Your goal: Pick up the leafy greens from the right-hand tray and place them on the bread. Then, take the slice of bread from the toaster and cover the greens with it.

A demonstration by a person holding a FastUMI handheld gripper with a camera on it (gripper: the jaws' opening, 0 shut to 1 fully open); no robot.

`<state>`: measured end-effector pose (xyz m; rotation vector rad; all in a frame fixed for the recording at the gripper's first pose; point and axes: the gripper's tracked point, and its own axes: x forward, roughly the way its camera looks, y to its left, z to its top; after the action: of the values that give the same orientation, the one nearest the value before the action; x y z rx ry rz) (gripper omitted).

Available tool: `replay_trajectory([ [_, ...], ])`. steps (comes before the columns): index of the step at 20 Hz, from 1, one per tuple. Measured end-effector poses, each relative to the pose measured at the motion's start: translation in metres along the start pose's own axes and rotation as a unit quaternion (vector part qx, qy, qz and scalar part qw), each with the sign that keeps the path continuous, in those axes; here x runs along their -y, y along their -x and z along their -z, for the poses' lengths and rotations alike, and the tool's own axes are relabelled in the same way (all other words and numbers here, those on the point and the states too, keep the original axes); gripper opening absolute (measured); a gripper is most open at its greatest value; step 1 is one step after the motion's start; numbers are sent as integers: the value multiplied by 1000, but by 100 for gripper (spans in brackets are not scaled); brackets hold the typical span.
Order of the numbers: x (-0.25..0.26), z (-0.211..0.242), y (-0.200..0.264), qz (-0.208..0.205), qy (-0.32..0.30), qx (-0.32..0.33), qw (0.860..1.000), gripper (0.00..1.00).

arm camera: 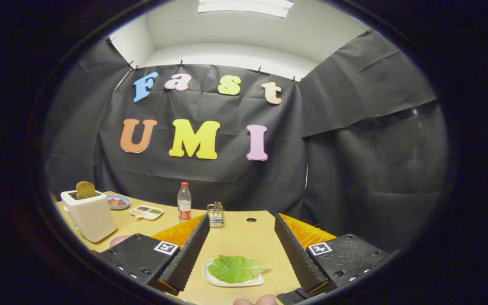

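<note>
1. Gripper (pixel 240 250) fingers are standing wide apart and holding nothing, hovering over the desk (pixel 244 237) with the lettuce leaf (pixel 236 268) lying between them, low and near their roots rather than at their tips.
2. At the far left, a white toaster (pixel 89 215) is standing on the desk, with a brown slice of bread (pixel 85 190) poking upright from its slot, well apart from the gripper.
3. Behind the toaster a small blue dish (pixel 118 202) is holding something reddish, and just beside it a divided white condiment tray (pixel 146 212) is sitting.
4. A pale pink plate edge (pixel 117 240) is peeking out beside the left finger; whether the base bread is lying there I cannot tell.
5. Further along, a clear bottle with a red cap (pixel 184 202) and a small metal rack (pixel 216 214) are standing beyond the fingertips.
6. The lettuce leaf is resting flat on a white tray (pixel 210 277), overhanging its right rim.
7. Judging the step in hand as the pick of the greens, doing it well is calling for lowering the tips to the leaf, pinching its raised edge rather than pressing the tray, and closing gently so the leaf is not tearing.
8. A fingertip of the person's hand (pixel 256 301) is showing just below the tray.
</note>
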<state>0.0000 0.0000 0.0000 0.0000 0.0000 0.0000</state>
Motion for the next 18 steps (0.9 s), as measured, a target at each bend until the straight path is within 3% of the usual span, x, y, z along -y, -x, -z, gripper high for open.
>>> replay_trajectory([
  [9,27,-5,9,14,6,2,1000,95],
  [18,17,4,2,5,8,-8,1000,95],
])
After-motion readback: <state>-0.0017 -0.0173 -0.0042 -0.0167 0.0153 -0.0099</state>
